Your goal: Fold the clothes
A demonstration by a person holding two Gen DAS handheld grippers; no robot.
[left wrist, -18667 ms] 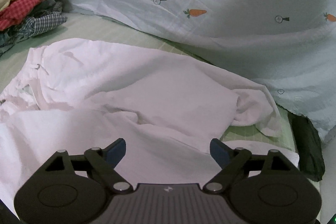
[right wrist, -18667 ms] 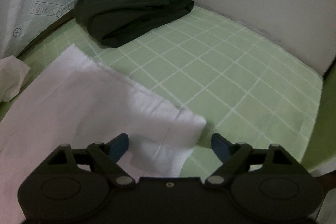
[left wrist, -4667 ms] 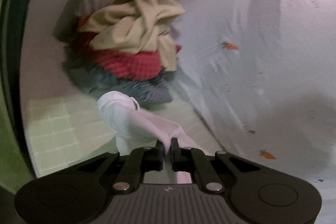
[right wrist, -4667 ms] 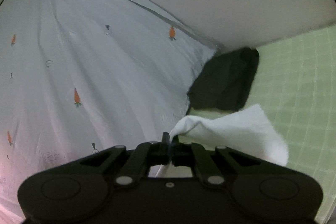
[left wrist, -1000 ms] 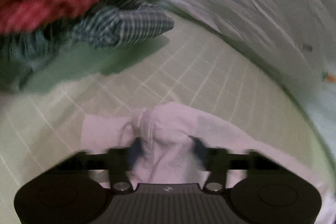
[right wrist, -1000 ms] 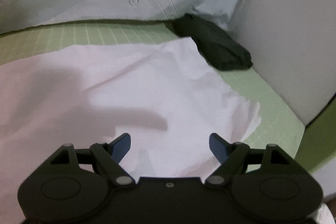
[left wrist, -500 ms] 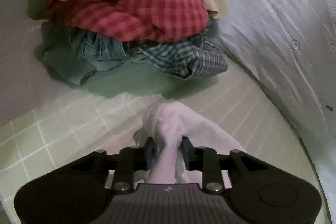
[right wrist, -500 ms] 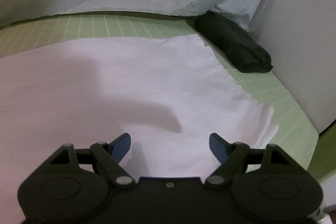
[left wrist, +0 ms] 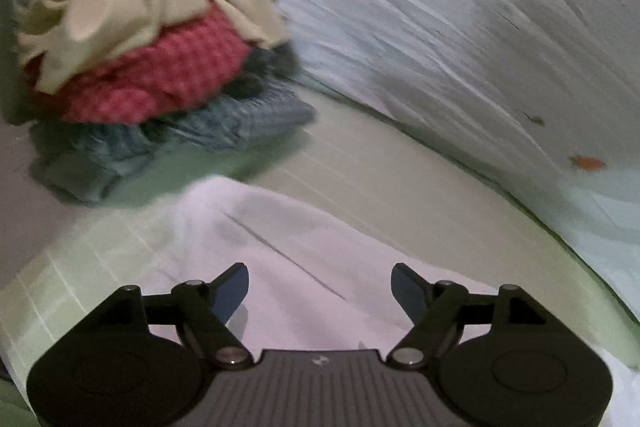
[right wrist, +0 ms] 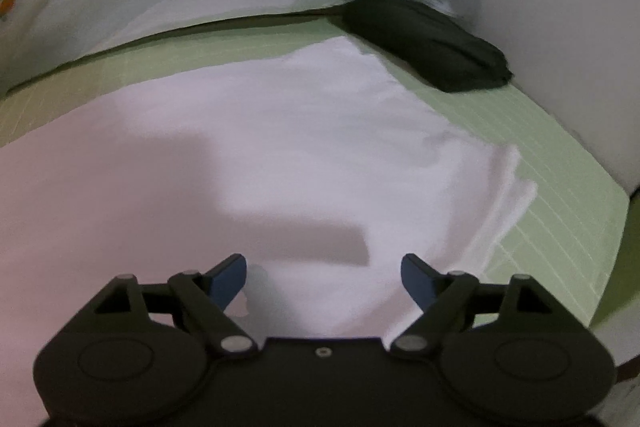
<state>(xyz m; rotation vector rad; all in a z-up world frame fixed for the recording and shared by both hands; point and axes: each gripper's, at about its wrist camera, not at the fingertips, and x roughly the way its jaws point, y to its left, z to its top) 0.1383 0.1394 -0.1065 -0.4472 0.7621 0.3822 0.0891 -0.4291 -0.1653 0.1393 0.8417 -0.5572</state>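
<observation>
Left gripper (left wrist: 320, 287) angled down over the white garment (left wrist: 304, 267), jaws opening wide, nothing pinched between them. Right gripper (right wrist: 323, 279) likewise tilted down, jaws opening slightly, spread wide and empty above the white garment (right wrist: 280, 131) spread flat on the green checked sheet (right wrist: 520, 131). Beyond, blurred, apparently a pile of clothes (left wrist: 152, 39). Dark folded item (right wrist: 424, 39) beside the wall.

Setting. A bed with a pale green grid-patterned sheet (right wrist: 532, 147) meets a plain white wall (right wrist: 560, 7) at right. A light blue quilt (left wrist: 460, 27) printed with small orange carrots lies bunched along the far side. Lighting is dim.
</observation>
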